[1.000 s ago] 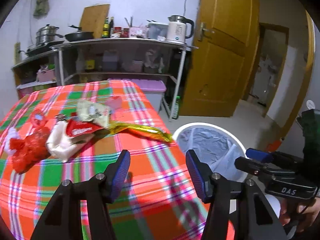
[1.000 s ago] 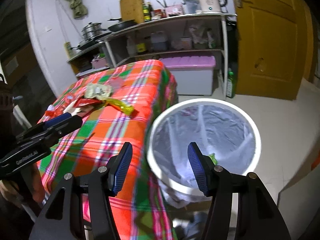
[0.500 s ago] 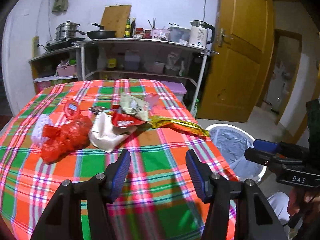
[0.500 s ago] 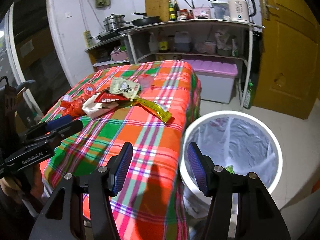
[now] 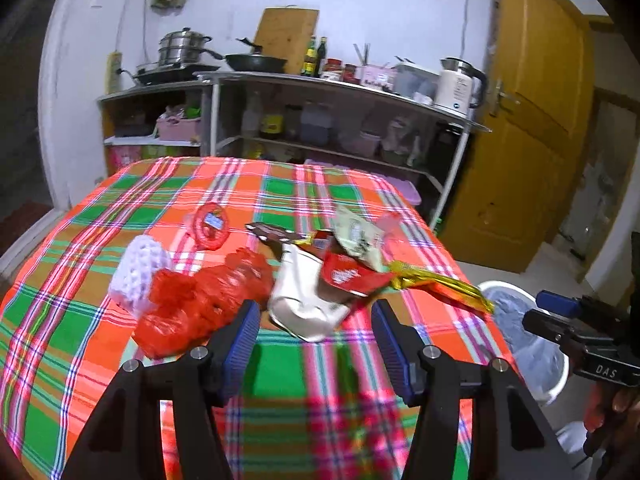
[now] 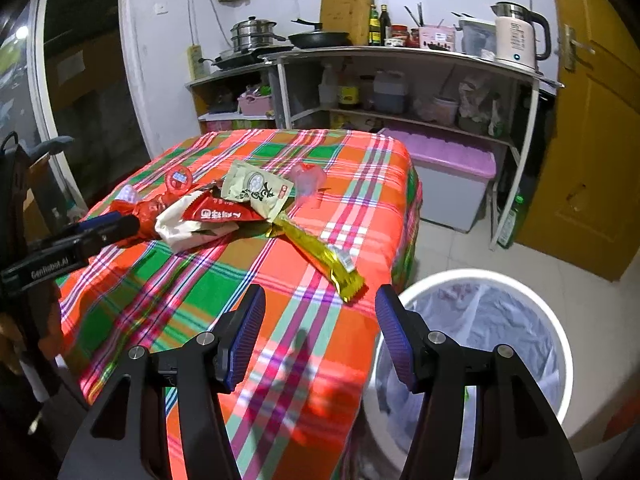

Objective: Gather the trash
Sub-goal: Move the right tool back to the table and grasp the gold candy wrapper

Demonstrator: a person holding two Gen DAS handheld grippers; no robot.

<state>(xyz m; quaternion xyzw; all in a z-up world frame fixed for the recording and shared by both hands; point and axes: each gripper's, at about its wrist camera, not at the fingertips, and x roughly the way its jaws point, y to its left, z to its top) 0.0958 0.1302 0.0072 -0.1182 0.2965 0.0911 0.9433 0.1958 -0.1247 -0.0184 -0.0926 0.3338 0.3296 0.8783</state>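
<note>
Where the plaid cloth, glossy and striped in orange, green and pink, is covering the counter (image 5: 120, 320):
- Lying in a loose heap near the middle: crinkled red plastic bag (image 5: 200, 300); white foam net sleeve (image 5: 138, 268), touching the bag; creased white pouch (image 5: 304, 300) with red label; flat pale-green sachet (image 6: 256, 192), overlapping the pouch; round red lid-like disc (image 5: 210, 222), just behind.
- Stretching toward the counter's edge: long shiny gold wrapper (image 6: 320, 254), narrow and foil-like.
- Standing on the tiled floor beside the counter: round white bin (image 6: 552, 320), lined with a wrinkled grey plastic bag (image 6: 492, 320); contents too dim to tell.
- Hovering above the cloth just before the heap: left gripper (image 5: 316, 340), ribbed blue jaws spread wide, holding nothing.
- Hanging over the counter's corner, beside the bin: right gripper (image 6: 320, 340), jaws likewise parted and empty.
</note>
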